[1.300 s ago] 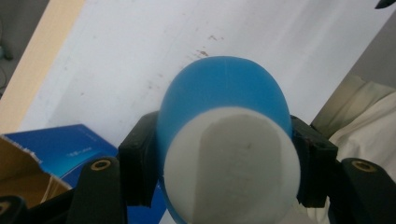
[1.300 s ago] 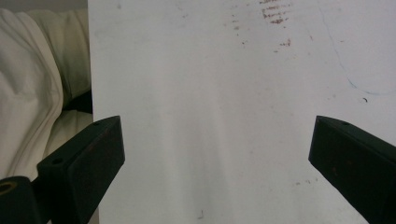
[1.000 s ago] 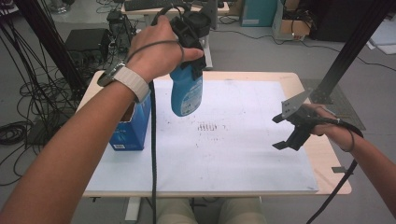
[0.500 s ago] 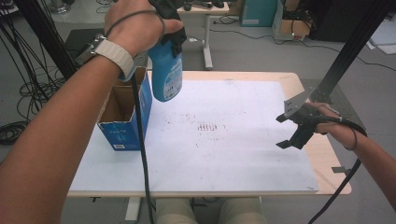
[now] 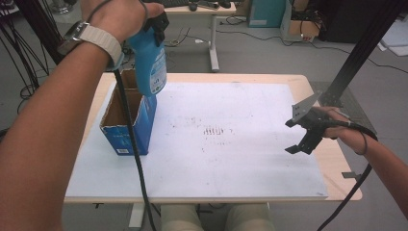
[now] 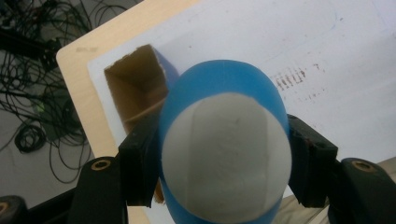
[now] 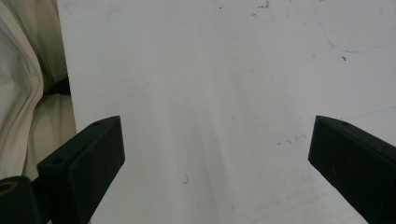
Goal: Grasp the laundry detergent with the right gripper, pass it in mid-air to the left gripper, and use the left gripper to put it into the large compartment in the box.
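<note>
Bottle (image 5: 149, 62), blue with a pale rounded end, hangs in the upper left of the high view, pinched by the left claw (image 5: 155, 29) and held upright just above the open cardboard box (image 5: 126, 122). In the left gripper view the bottle (image 6: 224, 149) sits squarely between the two black jaws, with the box mouth (image 6: 135, 93) showing behind it toward the upper left. To do this well, I judge the bottle should be centred over the opening and kept vertical before it goes down, so its base clears the near wall. The box stands on the white sheet (image 5: 231, 144) covering the counter (image 5: 332, 159). The right claw (image 5: 300, 137) hovers spread and empty at the right edge, free to steady the box.
</note>
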The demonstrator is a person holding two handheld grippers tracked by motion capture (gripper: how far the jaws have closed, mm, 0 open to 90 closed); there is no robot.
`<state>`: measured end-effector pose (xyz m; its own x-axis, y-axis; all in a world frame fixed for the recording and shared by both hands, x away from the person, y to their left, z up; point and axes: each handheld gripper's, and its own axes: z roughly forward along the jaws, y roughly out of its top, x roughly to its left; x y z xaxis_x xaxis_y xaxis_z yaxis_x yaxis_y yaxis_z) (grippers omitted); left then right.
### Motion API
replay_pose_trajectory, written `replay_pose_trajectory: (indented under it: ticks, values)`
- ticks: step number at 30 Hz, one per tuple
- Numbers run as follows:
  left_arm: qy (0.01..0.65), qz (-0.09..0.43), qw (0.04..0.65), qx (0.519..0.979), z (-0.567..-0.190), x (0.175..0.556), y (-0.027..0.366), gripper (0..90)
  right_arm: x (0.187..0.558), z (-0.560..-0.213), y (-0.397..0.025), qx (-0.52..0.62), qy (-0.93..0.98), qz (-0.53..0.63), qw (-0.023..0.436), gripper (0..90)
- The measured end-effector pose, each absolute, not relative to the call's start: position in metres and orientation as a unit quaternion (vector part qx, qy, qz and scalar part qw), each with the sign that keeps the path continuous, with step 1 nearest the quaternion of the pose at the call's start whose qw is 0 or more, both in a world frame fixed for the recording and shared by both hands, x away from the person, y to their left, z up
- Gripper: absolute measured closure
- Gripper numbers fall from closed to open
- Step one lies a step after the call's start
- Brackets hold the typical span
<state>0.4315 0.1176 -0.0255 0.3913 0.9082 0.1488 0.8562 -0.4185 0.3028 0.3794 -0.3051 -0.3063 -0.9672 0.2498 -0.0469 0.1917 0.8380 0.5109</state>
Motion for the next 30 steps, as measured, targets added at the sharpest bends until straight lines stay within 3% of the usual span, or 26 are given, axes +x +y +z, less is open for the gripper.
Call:
replay_pose_trajectory:
  ticks: [30]
  values:
    - [0.645, 0.146, 0.055, 0.748, -0.049, 0.446, 0.177, 37.6, 0.384, -0.309, -0.316, 0.163, 0.953, 0.25, 0.059, 3.7]
